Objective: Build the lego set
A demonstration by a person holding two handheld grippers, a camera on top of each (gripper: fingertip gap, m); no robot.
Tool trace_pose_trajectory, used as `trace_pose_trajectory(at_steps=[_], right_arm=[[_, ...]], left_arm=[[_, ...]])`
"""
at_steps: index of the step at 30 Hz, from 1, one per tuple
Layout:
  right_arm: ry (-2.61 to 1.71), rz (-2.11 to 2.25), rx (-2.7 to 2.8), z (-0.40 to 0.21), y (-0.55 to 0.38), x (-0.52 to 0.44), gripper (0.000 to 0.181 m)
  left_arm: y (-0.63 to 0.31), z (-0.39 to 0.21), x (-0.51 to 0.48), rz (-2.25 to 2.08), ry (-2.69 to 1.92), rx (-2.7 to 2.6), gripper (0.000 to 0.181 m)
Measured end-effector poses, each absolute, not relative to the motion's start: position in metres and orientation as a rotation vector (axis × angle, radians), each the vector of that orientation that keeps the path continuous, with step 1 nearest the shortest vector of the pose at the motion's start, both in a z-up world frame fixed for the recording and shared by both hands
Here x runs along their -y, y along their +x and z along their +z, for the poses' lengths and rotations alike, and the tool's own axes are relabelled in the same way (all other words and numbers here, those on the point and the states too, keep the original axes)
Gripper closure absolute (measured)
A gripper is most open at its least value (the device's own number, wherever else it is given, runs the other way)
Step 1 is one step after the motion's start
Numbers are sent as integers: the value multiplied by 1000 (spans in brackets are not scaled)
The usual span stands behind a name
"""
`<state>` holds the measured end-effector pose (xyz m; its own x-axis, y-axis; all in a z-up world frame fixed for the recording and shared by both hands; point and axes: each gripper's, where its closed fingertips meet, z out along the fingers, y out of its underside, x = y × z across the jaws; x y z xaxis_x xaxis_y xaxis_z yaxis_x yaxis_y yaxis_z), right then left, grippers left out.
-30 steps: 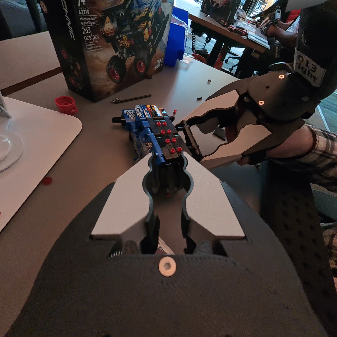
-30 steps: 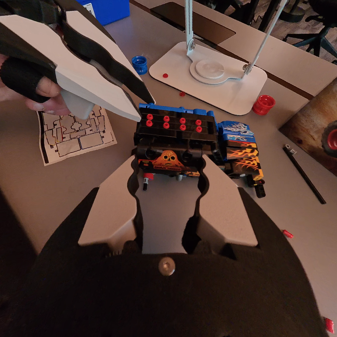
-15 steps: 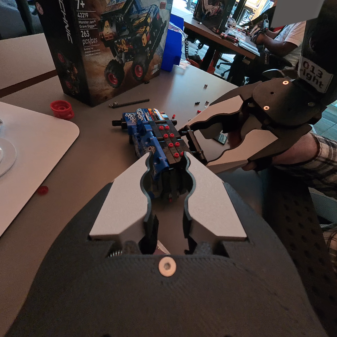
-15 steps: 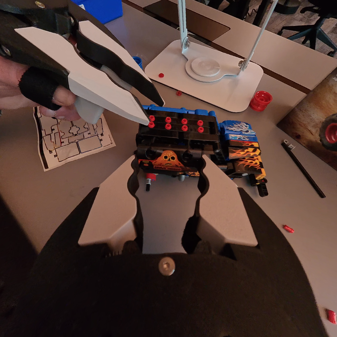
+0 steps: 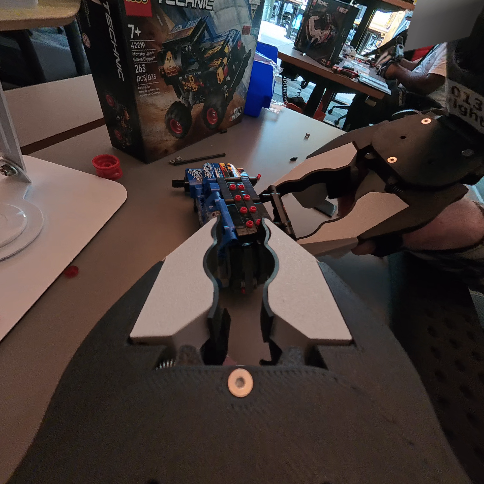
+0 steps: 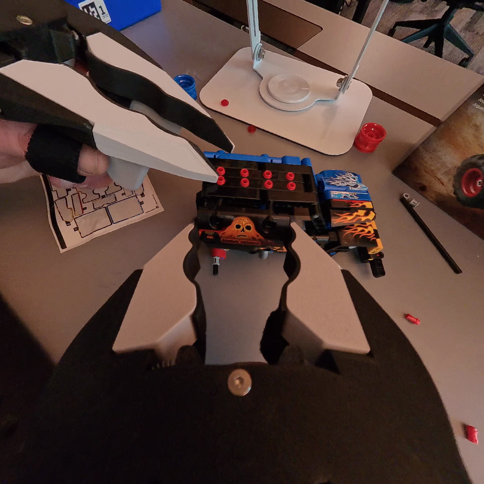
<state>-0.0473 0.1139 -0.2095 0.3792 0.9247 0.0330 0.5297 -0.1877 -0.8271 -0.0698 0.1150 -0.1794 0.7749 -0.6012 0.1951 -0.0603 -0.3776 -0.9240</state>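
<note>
Truck body (image 6: 262,204) sits on the grey table (image 6: 131,262), partly built: black deck with two rows of red pins, blue side, flame-sticker panels at one end, skull panel on the near side in the right wrist view. No wheels on it yet.

Long axis runs left-right across the right gripper (image 6: 242,233), straight away from the left gripper (image 5: 239,230).

Left gripper: comes in end-on at a shallow downward angle, fingers straddling the rear end of the body, tips at the last red pins. Jaws part-closed around it; real clamp or just contact, can't tell.

Right gripper: level with the skull side, jaws spread, fingertips at the panel's two ends, not squeezing. It's the side-on one, so judged best placed for a cross-axis pinch while the left steadies the end.

Around: red wheel hub (image 6: 370,136) by the white stand base (image 6: 327,131), blue hub (image 6: 187,83), black axle (image 6: 429,235), sticker sheet (image 6: 99,209), set box (image 5: 170,73) behind.
</note>
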Motion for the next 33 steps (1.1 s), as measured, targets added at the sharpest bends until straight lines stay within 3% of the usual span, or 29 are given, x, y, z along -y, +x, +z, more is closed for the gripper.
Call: trace_pose_trajectory(at_steps=[1, 2, 8, 11, 16, 33], right_arm=[[-1849, 640, 1269, -210, -49, -113, 118], [-1842, 640, 1286, -210, -52, -110, 118], [-1829, 642, 1287, -210, -55, -110, 118], [-1824, 653, 1289, -210, -55, -110, 118], [-1838, 660, 1280, -210, -55, -110, 118], [-1954, 740, 1221, -207, -49, -105, 118]], left_arm=[[-63, -176, -111, -654, -1862, -537, 177], [-52, -177, -107, -693, -1862, -567, 181], [-56, -172, -105, -602, -1829, -603, 181], [-81, -153, -112, -538, -1799, -533, 167], [-76, -183, -132, -636, -1940, -520, 144], [-65, -185, -136, -704, -1898, -465, 151]])
